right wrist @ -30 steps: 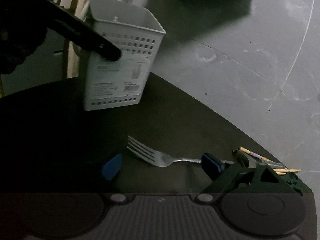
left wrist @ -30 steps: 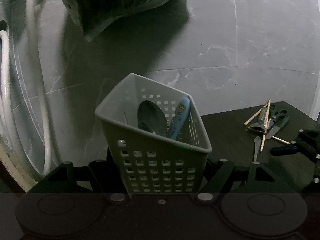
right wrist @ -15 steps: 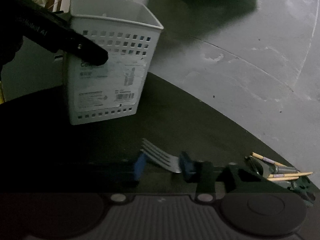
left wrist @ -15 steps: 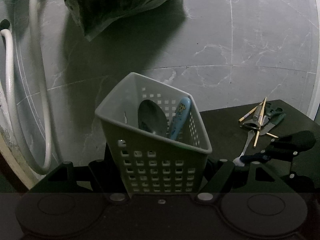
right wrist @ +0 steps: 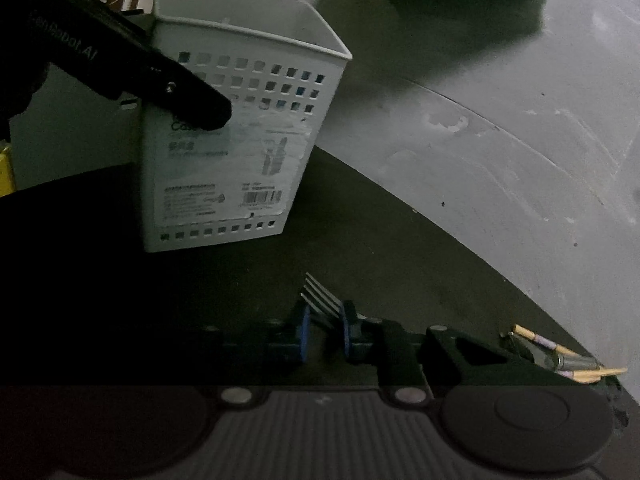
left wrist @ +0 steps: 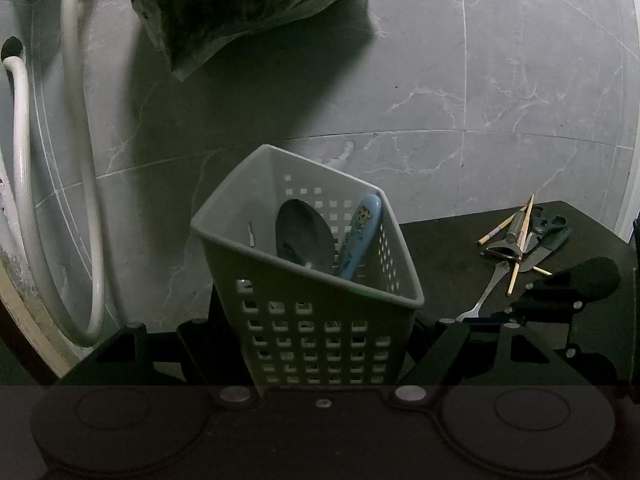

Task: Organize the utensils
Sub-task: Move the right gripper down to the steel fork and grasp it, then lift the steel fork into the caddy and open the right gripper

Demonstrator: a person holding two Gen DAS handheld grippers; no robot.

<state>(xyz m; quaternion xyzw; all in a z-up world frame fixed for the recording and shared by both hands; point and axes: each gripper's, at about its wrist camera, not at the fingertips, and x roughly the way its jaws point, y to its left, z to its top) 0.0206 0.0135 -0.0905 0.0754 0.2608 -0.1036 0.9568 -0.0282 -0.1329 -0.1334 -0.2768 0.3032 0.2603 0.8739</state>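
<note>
A grey perforated basket stands on the black table, and my left gripper is shut on it, one finger on each side. Inside it lean a metal spoon and a blue-handled utensil. In the right wrist view the basket shows its label side, with a left finger across it. A metal fork lies flat on the table. My right gripper is closing, its blue pads against the fork just behind the tines. The left wrist view also shows the fork.
Chopsticks, a peeler, scissors and a knife lie in a pile at the table's far right corner, and the pile appears low right in the right wrist view. Beyond the table's edge are grey marble floor, a white hose and a dark plastic bag.
The right gripper's jaws came together from wide open onto the fork, and it moved in closer to the tines. The left gripper and the basket stayed put.
</note>
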